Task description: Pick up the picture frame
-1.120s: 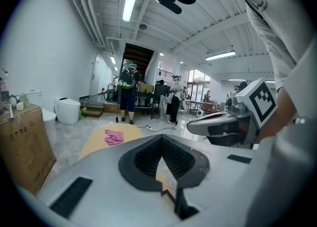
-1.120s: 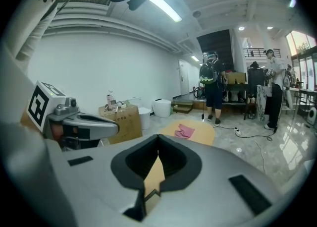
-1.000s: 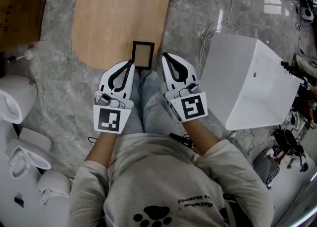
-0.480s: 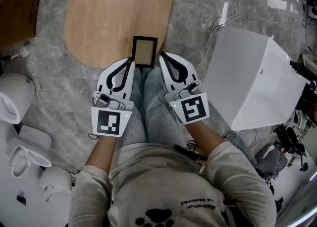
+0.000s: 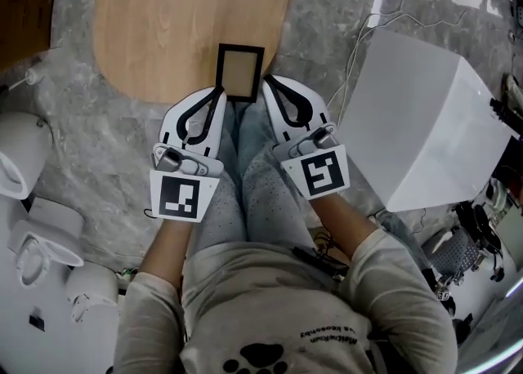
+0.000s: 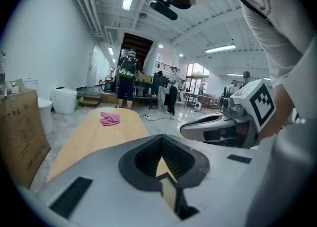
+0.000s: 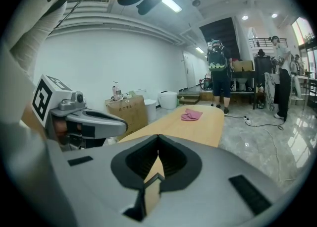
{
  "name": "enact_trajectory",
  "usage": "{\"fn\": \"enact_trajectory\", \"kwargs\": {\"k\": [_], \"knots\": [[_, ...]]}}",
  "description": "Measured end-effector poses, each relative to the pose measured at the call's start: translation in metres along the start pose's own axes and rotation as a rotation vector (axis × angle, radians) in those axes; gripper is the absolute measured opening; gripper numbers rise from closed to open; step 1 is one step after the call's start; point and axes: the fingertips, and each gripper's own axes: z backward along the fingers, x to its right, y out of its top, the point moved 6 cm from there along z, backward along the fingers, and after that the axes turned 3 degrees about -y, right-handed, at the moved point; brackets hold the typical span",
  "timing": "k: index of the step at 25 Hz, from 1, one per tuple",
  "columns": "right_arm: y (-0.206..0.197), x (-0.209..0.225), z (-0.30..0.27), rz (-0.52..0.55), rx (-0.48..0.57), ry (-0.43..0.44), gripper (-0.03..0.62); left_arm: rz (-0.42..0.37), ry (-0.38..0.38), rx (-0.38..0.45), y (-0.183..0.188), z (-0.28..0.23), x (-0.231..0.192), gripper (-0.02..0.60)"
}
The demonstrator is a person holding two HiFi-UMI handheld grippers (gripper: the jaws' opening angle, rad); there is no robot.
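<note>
You had the left gripper [image 5: 216,100] and right gripper [image 5: 270,85] both closed and empty, just short of the frame [image 5: 240,72], flat at the table's [image 5: 163,21] near edge. Approach step, I'd say; next, jaws needed opening.

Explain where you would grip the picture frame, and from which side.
Grip the picture frame by its black border at the near short edge, coming from the person's side. It lies flat on the wooden table, with that edge about at the table's end, so a jaw might slip under.
</note>
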Motion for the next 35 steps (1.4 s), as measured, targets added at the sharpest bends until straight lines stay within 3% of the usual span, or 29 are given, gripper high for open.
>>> {"fn": "enact_trajectory", "kwargs": {"k": [7,15,19,24,35], "knots": [[-0.02,0.002,-0.005,0.004,-0.014,0.002,0.009,-0.027,-0.014,-0.013,-0.017,-0.009,0.003,0.008],[-0.042,0.004,-0.009,0.005,-0.044,0.012,0.009,-0.003,-0.014,-0.025,-0.036,-0.023,0.004,0.008],[-0.053,0.003,-0.013,0.005,-0.064,0.015,0.009,0.058,0.0,-0.039,-0.051,-0.027,0.002,0.008],[-0.067,0.006,-0.016,-0.003,-0.091,0.017,0.009,0.037,-0.008,-0.062,-0.063,-0.033,0.003,0.008],[-0.097,0.006,-0.022,0.017,-0.168,0.03,0.009,0.065,-0.016,-0.107,-0.085,-0.048,0.001,0.008]]}}
